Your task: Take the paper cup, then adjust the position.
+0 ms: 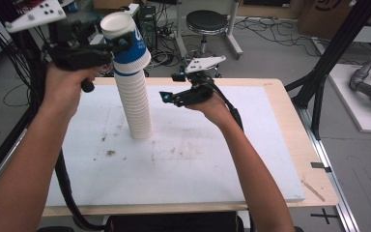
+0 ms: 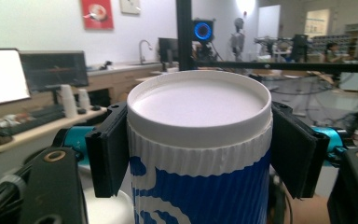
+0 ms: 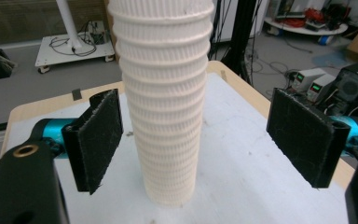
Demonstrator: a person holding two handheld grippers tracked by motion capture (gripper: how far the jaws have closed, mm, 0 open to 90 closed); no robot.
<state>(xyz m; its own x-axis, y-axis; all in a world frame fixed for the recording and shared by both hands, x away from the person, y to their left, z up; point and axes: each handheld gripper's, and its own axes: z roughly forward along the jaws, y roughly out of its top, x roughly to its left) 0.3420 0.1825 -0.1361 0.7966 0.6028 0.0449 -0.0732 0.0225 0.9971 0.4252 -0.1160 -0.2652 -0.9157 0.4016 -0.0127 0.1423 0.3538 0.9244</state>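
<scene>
A tall stack of white ribbed paper cups [image 1: 136, 106] stands upside down on the white board [image 1: 198, 164]. At its top sits a blue and white cup [image 1: 128, 46], bottom up and slightly tilted. My left gripper [image 1: 118, 47] is shut on this cup, and in the left gripper view both pads [image 2: 107, 154] press the cup [image 2: 200, 154] just under its rim. My right gripper [image 1: 170, 88] hovers right of the stack at mid height, open. In the right gripper view the stack [image 3: 163, 116] rises ahead of the wide gap [image 3: 200, 137], touching neither pad.
The white board lies on a wooden table [image 1: 290, 111] with a bare strip along its right edge. Black frame posts [image 1: 333, 53] stand at the right, a stool [image 1: 206, 21] and floor cables behind the table. Both cables trail from the grippers.
</scene>
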